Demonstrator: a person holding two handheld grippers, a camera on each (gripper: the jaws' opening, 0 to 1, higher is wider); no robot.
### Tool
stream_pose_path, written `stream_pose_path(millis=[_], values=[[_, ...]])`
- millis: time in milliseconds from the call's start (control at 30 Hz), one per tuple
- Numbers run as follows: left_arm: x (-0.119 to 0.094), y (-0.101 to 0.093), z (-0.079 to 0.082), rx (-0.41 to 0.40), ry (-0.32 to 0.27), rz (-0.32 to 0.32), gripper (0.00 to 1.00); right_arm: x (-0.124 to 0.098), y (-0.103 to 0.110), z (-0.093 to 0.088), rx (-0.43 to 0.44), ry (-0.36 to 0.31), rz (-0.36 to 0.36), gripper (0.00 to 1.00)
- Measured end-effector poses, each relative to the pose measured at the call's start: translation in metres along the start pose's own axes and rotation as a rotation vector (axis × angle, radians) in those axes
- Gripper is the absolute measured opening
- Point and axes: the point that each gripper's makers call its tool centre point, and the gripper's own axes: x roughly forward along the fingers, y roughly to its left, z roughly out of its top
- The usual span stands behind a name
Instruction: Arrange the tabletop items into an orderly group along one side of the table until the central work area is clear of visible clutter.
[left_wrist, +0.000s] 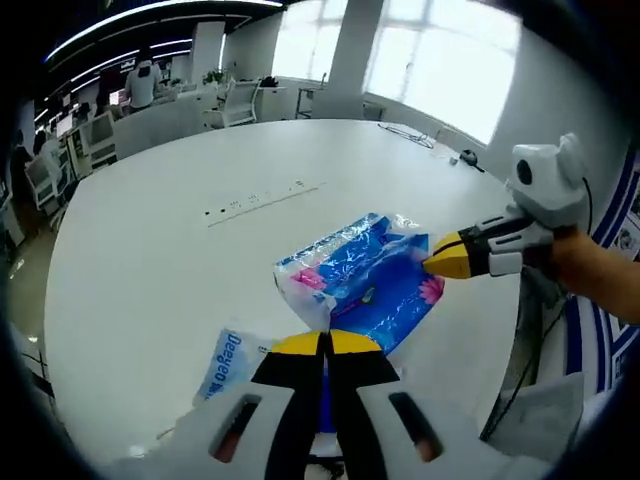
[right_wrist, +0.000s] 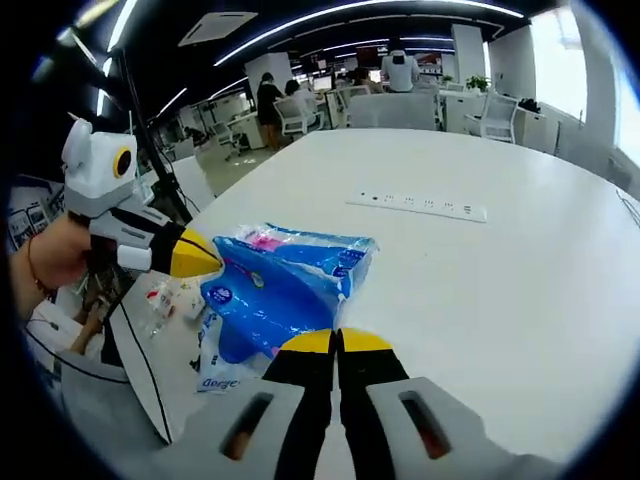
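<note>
Both my tongs are on the blue tissue pack (left_wrist: 355, 272), which sits near the table (left_wrist: 180, 160) edge closest to me.

Left gripper view: my left gripper (left_wrist: 326, 343) has its yellow tips pressed together on the pack's near edge. Looks clamped on the blue wrapper, no gap between the jaws. My right gripper (left_wrist: 432, 262) comes in from the right, tips together against the pack's far-right corner.

Right gripper view: right gripper (right_wrist: 338, 341) jaws closed on the wrapper edge of the pack (right_wrist: 285, 280). Left gripper (right_wrist: 215, 255) enters from the left, yellow tip touching the pack's end.

A second packet (left_wrist: 224, 364), pale with blue lettering, lies flat just beside the pack, partly under it. A recessed socket strip (right_wrist: 416, 205) sits mid-table, well apart from the pack.
</note>
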Motion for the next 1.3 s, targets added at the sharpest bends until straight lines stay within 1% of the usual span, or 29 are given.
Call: stream_pose_path(millis=[267, 400, 500, 600, 700, 833, 933, 1100, 1200, 1300], values=[[0.018, -0.020, 0.026, 0.015, -0.011, -0.020, 0.00, -0.018, -0.029, 0.008, 0.008, -0.030, -0.036, 0.00], [0.032, -0.034, 0.039, 0.018, -0.016, -0.041, 0.00, -0.025, -0.051, 0.011, 0.007, -0.036, -0.060, 0.00], [0.043, -0.043, 0.045, 0.019, -0.015, -0.056, 0.00, -0.032, -0.069, 0.014, 0.009, -0.045, -0.078, 0.00], [0.058, -0.052, 0.052, 0.020, -0.009, -0.070, 0.00, -0.036, -0.082, 0.013, 0.007, -0.040, -0.091, 0.00], [0.070, -0.062, 0.059, 0.049, -0.004, -0.076, 0.00, -0.039, -0.097, 0.011, 0.008, -0.038, -0.103, 0.00], [0.088, -0.074, 0.069, 0.062, -0.001, -0.087, 0.00, -0.042, -0.120, 0.006, 0.030, -0.032, -0.127, 0.00], [0.101, -0.080, 0.072, 0.070, 0.010, -0.095, 0.00, -0.043, -0.136, 0.005, 0.036, -0.026, -0.145, 0.00], [0.128, -0.084, 0.071, 0.048, 0.037, -0.101, 0.00, -0.036, -0.157, 0.000, 0.038, -0.009, -0.153, 0.00], [0.144, -0.085, 0.069, 0.040, 0.051, -0.101, 0.00, -0.029, -0.169, -0.006, 0.035, 0.009, -0.157, 0.00], [0.157, -0.084, 0.066, 0.023, 0.064, -0.101, 0.00, -0.020, -0.181, -0.016, 0.041, 0.035, -0.157, 0.00]])
